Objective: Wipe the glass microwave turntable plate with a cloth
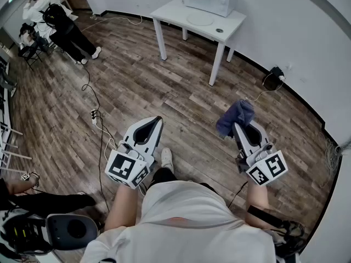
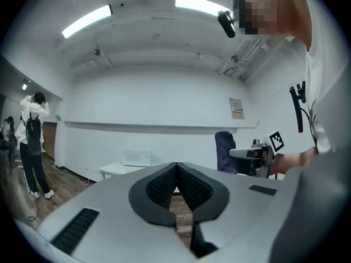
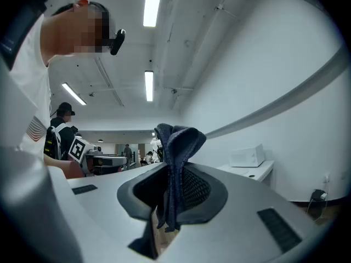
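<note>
A round glass turntable plate (image 1: 199,18) lies on a white table (image 1: 174,11) far ahead, in front of a white microwave (image 1: 210,0). A dark blue cloth (image 1: 236,115) sticks up from my right gripper (image 1: 237,125), which is shut on it; in the right gripper view the cloth (image 3: 175,147) hangs folded between the jaws. My left gripper (image 1: 157,120) is shut with nothing in it, its pads (image 2: 164,182) meeting at the tips. Both grippers are held at waist height, well short of the table. The microwave (image 2: 137,157) shows small in the left gripper view.
Wood floor lies between me and the table. Cables and a power strip (image 1: 94,115) run along the floor at left. People (image 1: 66,29) stand at the far left. A plug and cable (image 1: 272,76) sit at the right wall. A dark machine (image 1: 66,229) is at lower left.
</note>
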Demonstrator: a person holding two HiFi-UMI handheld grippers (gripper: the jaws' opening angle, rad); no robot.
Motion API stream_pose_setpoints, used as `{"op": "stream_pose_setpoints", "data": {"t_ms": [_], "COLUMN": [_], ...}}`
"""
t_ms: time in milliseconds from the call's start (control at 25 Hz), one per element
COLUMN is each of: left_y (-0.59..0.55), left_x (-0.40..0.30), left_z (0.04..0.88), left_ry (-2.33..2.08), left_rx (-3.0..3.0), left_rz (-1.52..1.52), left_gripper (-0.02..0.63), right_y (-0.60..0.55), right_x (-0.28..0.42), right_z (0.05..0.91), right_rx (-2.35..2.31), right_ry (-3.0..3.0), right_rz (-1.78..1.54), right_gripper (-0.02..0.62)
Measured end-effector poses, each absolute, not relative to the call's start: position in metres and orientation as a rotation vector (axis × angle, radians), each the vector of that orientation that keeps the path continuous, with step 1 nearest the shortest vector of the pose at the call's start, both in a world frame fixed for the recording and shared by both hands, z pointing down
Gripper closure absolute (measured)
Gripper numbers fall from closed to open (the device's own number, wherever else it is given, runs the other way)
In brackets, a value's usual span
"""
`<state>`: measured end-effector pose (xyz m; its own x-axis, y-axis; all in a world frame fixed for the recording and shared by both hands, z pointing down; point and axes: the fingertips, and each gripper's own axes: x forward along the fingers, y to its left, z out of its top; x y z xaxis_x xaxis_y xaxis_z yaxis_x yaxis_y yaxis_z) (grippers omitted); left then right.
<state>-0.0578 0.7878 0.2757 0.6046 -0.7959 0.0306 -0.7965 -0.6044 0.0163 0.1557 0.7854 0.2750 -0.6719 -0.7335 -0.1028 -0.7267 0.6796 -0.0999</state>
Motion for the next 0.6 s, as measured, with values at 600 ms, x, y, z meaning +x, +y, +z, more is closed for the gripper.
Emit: {"op": "stream_pose_setpoints", "data": {"t_ms": [600], "left_y": [0.681], "left_x": [-0.063], "left_z": [0.293], "left_ry": [-1.275], "left_rx": [2.818], "left_rz": [-0.005], "left_gripper": [0.595], "right_y": [0.695], "right_x": [0.144], "right_z": [0.289], "right_rx": [-1.306], "right_ry": [2.752], "right_rz": [-0.075], "right_gripper": [0.534]}}
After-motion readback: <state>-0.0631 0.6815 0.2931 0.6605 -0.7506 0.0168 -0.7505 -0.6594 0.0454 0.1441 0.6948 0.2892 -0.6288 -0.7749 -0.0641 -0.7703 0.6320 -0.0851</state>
